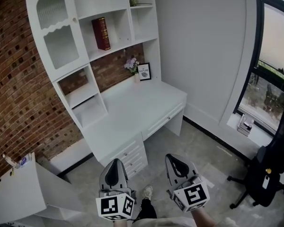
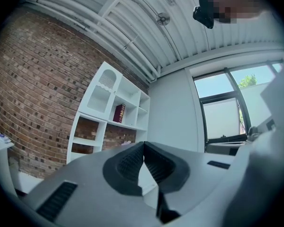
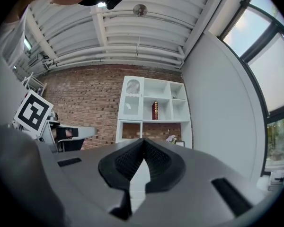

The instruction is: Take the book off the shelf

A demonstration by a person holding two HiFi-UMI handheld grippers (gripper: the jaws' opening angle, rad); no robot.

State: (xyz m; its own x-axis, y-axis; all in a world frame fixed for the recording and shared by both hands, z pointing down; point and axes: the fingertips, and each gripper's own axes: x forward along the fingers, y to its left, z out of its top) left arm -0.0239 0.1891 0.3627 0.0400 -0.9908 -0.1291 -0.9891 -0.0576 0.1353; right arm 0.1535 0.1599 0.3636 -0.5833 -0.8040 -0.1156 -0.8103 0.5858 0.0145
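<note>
A dark red book [image 1: 101, 33] with gold bands stands upright, leaning slightly, in an open compartment of the white shelf unit [image 1: 116, 48] above the desk. The same book [image 2: 119, 113] shows small in the left gripper view, and the book [image 3: 155, 110] is far off in the right gripper view. My left gripper [image 1: 115, 165] and right gripper [image 1: 174, 162] hang low near the floor, well short of the desk. Both are shut with nothing between their tips. In its own view the left gripper [image 2: 144, 144] has its tips together, and so does the right gripper [image 3: 144, 141].
A white desk [image 1: 132, 115] with drawers stands under the shelves, bearing a flower pot [image 1: 132, 66] and a small framed picture [image 1: 144, 72]. A black office chair [image 1: 270, 169] stands at the right by the window. A white side table [image 1: 19, 193] is at the lower left. Brick wall behind.
</note>
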